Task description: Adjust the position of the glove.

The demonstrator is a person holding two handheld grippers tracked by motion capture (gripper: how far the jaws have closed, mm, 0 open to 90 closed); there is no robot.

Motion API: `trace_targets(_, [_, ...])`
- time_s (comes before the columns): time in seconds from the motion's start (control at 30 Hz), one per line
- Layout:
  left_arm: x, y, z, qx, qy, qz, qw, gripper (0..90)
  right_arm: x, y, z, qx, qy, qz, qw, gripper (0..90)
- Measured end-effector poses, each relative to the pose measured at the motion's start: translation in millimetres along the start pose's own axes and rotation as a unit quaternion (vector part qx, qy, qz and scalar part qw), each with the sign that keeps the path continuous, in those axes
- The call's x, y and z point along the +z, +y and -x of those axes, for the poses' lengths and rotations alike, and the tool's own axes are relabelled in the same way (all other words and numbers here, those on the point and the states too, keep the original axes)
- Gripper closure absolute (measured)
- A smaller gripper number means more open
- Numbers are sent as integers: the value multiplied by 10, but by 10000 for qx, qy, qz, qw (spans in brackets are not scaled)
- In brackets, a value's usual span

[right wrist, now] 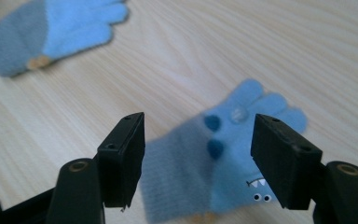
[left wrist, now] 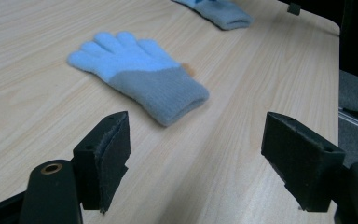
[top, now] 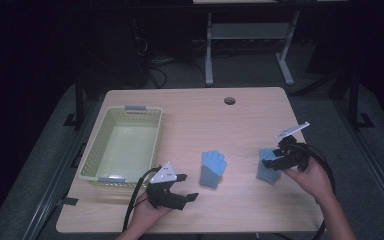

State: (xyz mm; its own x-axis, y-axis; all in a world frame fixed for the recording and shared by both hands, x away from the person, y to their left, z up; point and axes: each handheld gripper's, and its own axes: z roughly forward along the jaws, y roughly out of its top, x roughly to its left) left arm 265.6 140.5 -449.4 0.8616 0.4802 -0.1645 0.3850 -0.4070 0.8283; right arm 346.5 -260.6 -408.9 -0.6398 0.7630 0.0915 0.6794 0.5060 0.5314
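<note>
R gripper (top: 275,161) sits over the right-hand glove (top: 267,171), jaws spread wide, nothing pinched. In right gripper view the jaws straddle that glove (right wrist: 214,172): grey cuff near the L jaw, light-blue fingers fanned past the R jaw, dark blue dots and a small toothy face print on top. I can't tell whether the pads touch the fabric or hang just above it.

L gripper (top: 184,186) near the table's front edge, also released, jaws wide apart and empty. It points toward the middle glove (top: 213,169), which lies flat on the wooden table (top: 240,125), apart from the jaws. In left gripper view that glove (left wrist: 140,74) lies ahead, cuff toward the gripper, fingers away; small tan tag at the cuff seam.

Gloves lie apart from each other, both outside the pale green basket (top: 100,145) at table left. Basket interior looks bare.
</note>
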Motion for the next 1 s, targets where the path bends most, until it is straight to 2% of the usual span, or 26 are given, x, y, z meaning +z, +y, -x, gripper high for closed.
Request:
trace_targets(0.03, [4,-5,2,-3,-1,-3,10000,236,39,-4,24,15,-26,-114,9999,366])
trace_targets(0.1, [7,-9,4,-9,-1,-4,10000,237,54,-6,32,24,-52,-162,9999,373])
trace_targets(0.17, [5,-15,11,17,49,31,10000,237,111,-8,56,40,-184,-367,9991,420])
trace_targets(0.2, [5,-15,11,17,49,31,10000,237,111,-8,56,40,-184,-367,9991,420])
trace_targets(0.23, [-6,-17,9,-2,49,39,10000,237,153,-6,76,64,-217,-484,9986,458])
trace_targets(0.37, [-20,-20,2,9,44,8,10000,237,221,4,97,144,-136,-634,9978,497])
trace_targets(0.4, [-22,-20,-1,11,22,20,10000,237,292,6,104,129,-151,-806,9965,520])
trace_targets(0.47, [-22,-17,-1,3,12,47,10000,237,318,6,105,97,-127,-871,9961,533])
trace_targets(0.5, [-30,-10,-1,-2,2,59,10000,237,391,-4,89,34,-201,-1030,9945,540])
trace_targets(0.63, [-37,-10,0,-26,-8,83,10000,237,397,-18,79,98,-259,-920,9954,561])
trace_targets(0.67, [-36,-10,2,-41,-18,90,9999,237,400,-36,65,67,-334,-860,9957,566])
trace_targets(0.83, [-32,-10,42,32,-18,90,10000,238,385,-97,65,94,-293,-643,9975,581])
trace_targets(1.0, [-39,-4,62,87,-27,102,9999,239,384,-91,79,127,-279,-649,9974,606])
